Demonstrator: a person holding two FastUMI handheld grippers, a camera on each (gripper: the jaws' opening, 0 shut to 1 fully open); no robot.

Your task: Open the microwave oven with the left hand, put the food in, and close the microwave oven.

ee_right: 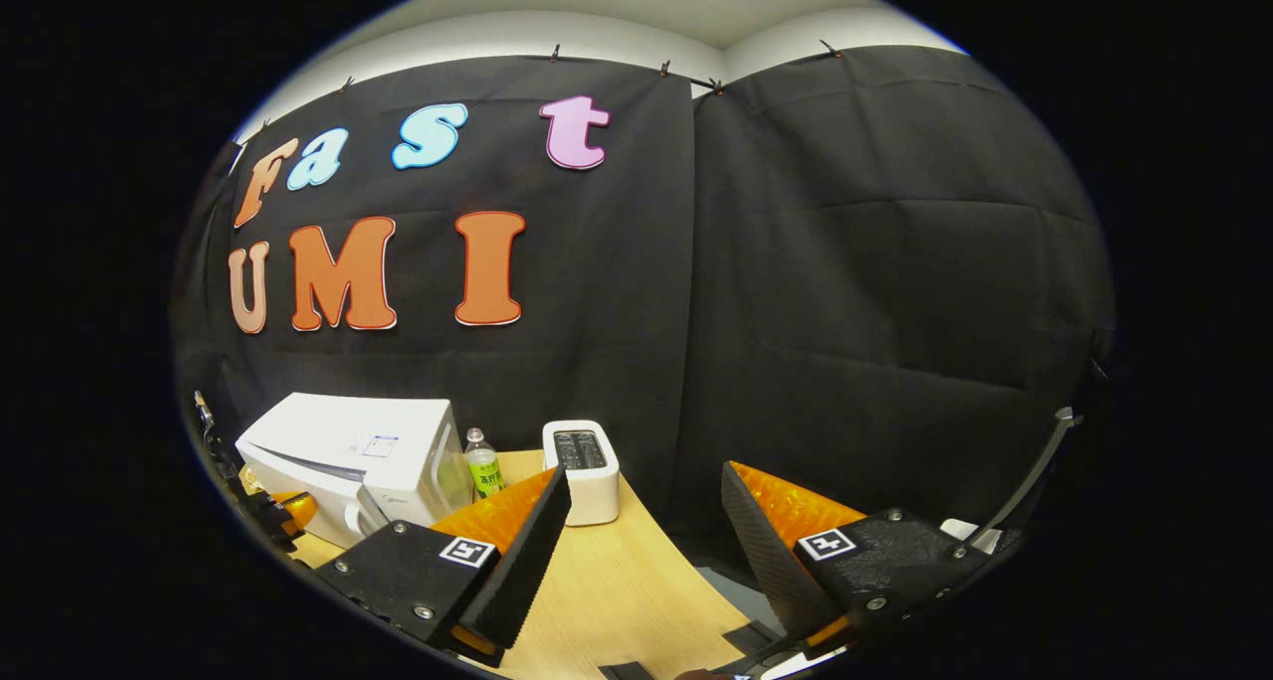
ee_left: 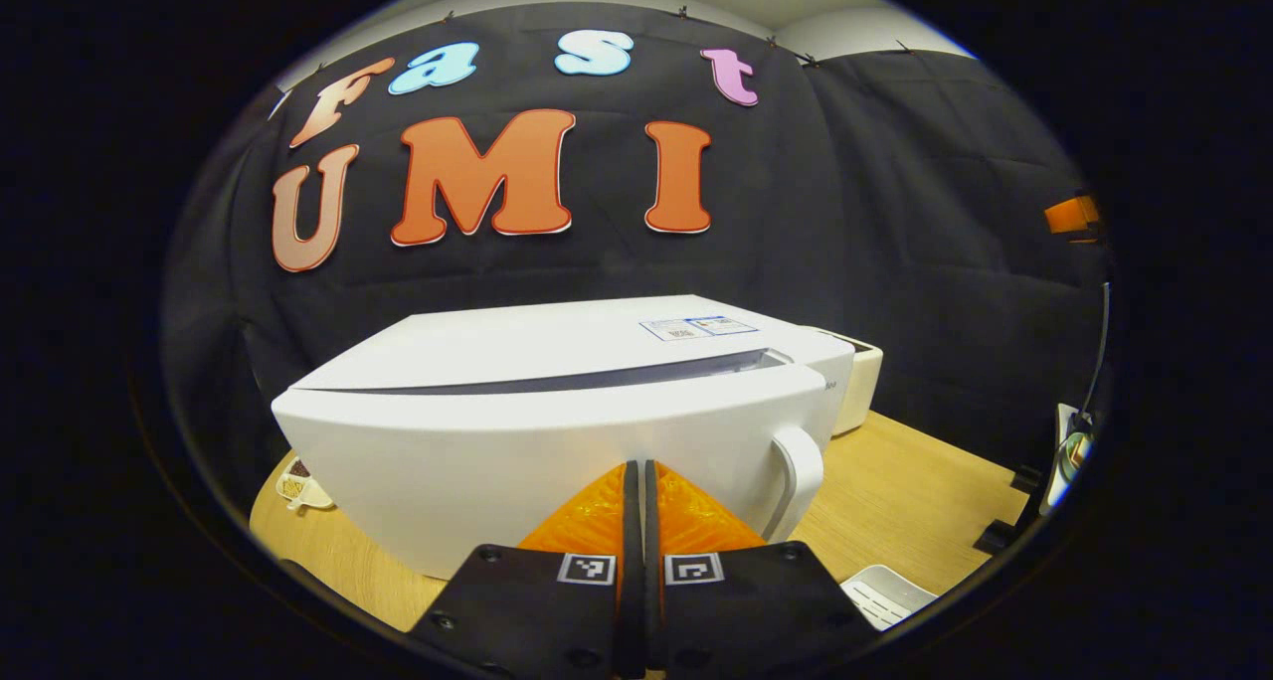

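The white microwave (ee_left: 557, 412) stands close ahead in the left gripper view, its door facing me with a white handle (ee_left: 796, 471) on the right side. A dark seam runs along the door's top and widens toward the handle. My left gripper (ee_left: 637, 464) is shut with nothing between its orange fingers, its tips just in front of the door, left of the handle. In the right gripper view, the microwave (ee_right: 348, 451) sits far left with the left gripper (ee_right: 290, 511) before it. My right gripper (ee_right: 646, 506) hangs open and empty over the table. A small dish with something brown (ee_left: 298, 486) lies left of the microwave.
A white toaster (ee_right: 582, 466) and a green-labelled bottle (ee_right: 484, 469) stand at the back of the wooden table (ee_right: 617, 591), right of the microwave. A white ribbed object (ee_left: 885, 593) lies near the front right. The toaster's cream side (ee_left: 860, 382) peeks out behind the microwave.
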